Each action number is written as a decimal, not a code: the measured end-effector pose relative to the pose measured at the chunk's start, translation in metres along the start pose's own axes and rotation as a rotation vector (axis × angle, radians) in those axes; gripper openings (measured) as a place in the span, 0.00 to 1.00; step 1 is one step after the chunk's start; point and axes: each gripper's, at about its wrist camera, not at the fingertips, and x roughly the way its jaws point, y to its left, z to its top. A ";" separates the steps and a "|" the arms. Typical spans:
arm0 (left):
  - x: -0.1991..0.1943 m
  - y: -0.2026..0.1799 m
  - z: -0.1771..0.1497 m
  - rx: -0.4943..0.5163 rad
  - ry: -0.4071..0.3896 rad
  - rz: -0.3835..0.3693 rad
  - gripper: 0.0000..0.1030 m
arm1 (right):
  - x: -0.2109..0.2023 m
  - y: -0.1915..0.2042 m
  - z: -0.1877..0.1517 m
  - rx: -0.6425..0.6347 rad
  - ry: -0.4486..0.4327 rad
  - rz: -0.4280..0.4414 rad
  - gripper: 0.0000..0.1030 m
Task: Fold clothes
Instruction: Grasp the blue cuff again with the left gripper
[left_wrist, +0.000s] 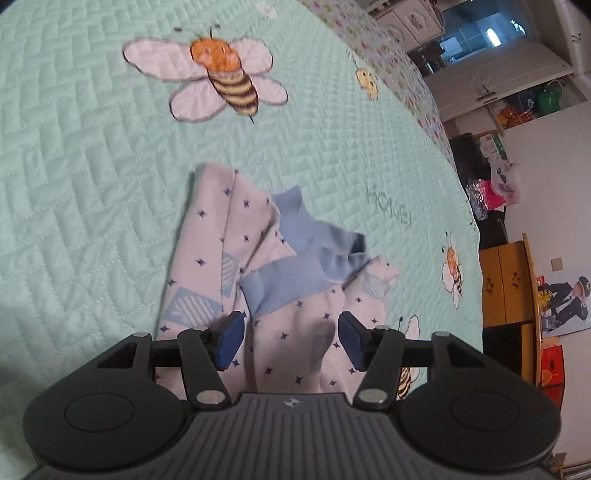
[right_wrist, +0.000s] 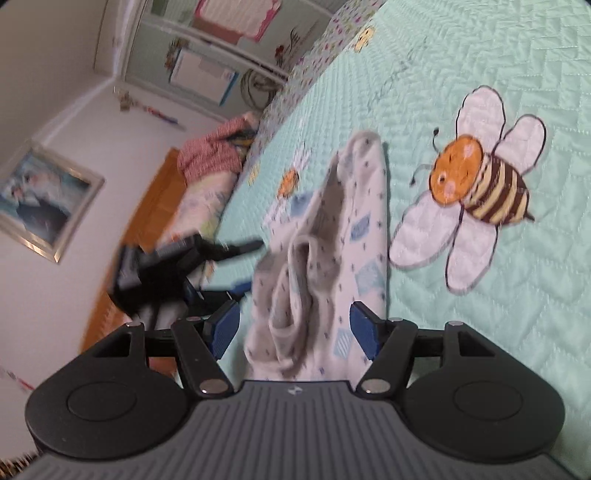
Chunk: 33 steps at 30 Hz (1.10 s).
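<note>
A small white garment (left_wrist: 210, 258) with dark blue stars and light blue cuffs (left_wrist: 288, 282) lies crumpled on a mint quilted bedspread (left_wrist: 74, 184). My left gripper (left_wrist: 291, 338) hovers over its near end, open, its blue pads on either side of a fold without clamping it. In the right wrist view the same garment (right_wrist: 343, 240) stretches away in a rumpled strip. My right gripper (right_wrist: 295, 330) stands open above its near end, nothing pinched. The left gripper (right_wrist: 162, 269) shows there as a blurred black shape at the left.
A large embroidered bee (left_wrist: 221, 74) (right_wrist: 476, 188) decorates the bedspread beside the garment. Beyond the bed edge stand a wooden cabinet (left_wrist: 506, 284), bags and boxes (left_wrist: 495, 184), and a doorway. In the right wrist view, a pink bundle (right_wrist: 210, 151) lies on a wooden bench by the wall.
</note>
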 end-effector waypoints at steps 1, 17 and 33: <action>0.002 -0.001 -0.001 0.006 -0.007 -0.007 0.57 | 0.000 -0.001 0.004 0.007 -0.017 -0.002 0.68; -0.015 0.002 -0.010 0.030 -0.178 -0.052 0.17 | 0.081 0.011 0.082 -0.366 -0.046 -0.379 0.65; -0.052 0.045 -0.048 -0.138 -0.312 -0.121 0.17 | 0.092 0.004 0.086 -0.352 0.009 -0.377 0.18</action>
